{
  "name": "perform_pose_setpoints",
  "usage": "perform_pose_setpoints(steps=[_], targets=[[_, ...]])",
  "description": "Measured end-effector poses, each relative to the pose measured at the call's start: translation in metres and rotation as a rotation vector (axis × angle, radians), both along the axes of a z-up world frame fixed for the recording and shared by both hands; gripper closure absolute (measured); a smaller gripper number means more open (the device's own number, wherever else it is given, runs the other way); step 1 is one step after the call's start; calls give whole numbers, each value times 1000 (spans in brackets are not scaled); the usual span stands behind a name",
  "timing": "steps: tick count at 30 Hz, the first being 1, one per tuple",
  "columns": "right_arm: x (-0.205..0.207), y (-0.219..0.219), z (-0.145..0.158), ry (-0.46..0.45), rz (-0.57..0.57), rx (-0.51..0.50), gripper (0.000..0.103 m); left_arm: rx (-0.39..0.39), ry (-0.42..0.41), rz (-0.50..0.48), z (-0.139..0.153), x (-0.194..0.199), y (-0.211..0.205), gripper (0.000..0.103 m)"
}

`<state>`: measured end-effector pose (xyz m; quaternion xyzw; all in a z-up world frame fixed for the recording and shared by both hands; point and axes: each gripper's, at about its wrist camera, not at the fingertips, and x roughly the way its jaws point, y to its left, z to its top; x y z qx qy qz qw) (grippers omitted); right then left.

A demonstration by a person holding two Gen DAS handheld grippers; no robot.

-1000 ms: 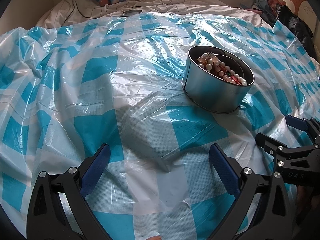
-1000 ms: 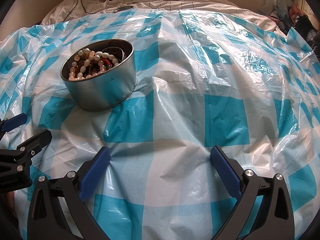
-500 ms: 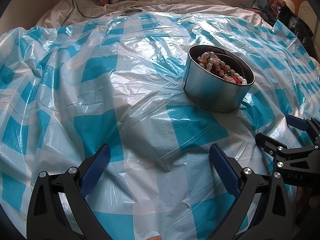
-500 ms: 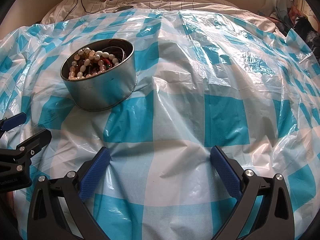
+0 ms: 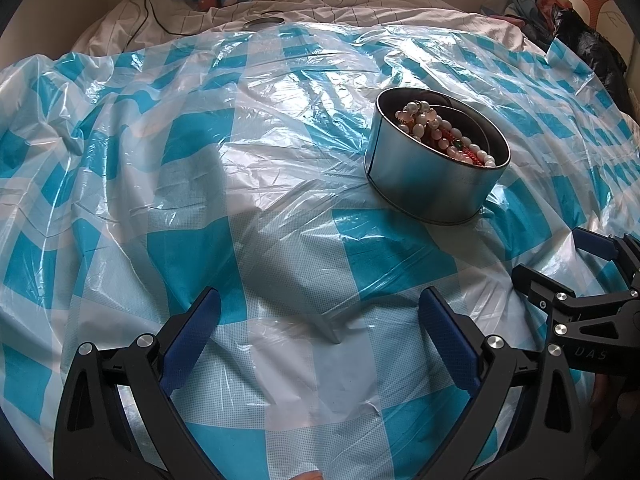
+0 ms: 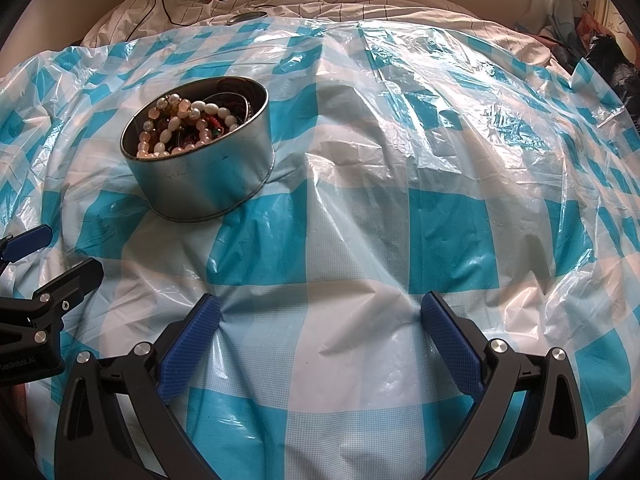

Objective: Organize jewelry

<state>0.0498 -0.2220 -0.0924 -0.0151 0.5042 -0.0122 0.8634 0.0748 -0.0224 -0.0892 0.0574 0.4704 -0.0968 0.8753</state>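
A thin, glossy plastic sheet [image 5: 280, 200] in turquoise and white checks is being shown spread over a bed, crumpled and catching the light in creases. A round, shallow metal tin [image 5: 432, 176] with a dull silver wall and a raised bottom seam is sitting upright on the sheet. Inside it, beaded jewelry [image 5: 444, 136] is heaped: smooth oval pearl-like beads, pinkish round ones, small red beads and one green stone. At the far edge, striped white bedding [image 6: 360, 4] and a thin black cable [image 5: 150, 8] are being seen.

The left gripper [image 5: 320, 312] is being held low over the sheet with its ribbed blue pads [image 5: 188, 344] spread wide apart and nothing between them; the tin lies farther off and to its right. The right gripper [image 6: 320, 312] is likewise being held wide apart and empty, with the tin farther off and to its left. The two grippers are positioned side by side, near each other.
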Motion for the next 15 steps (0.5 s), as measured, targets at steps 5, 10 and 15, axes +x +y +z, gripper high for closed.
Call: perform_pose_setpoints(steps=[5,10,15], targets=[[0,0,0,0,0,0,7,0,1,-1,-1,0,0,8],[0,1,0,0,0,-1,7,1,1,-1,-1,-1,0,8],[0,1,0,0,0,-1,7,1,1,-1,-1,0,0,8]])
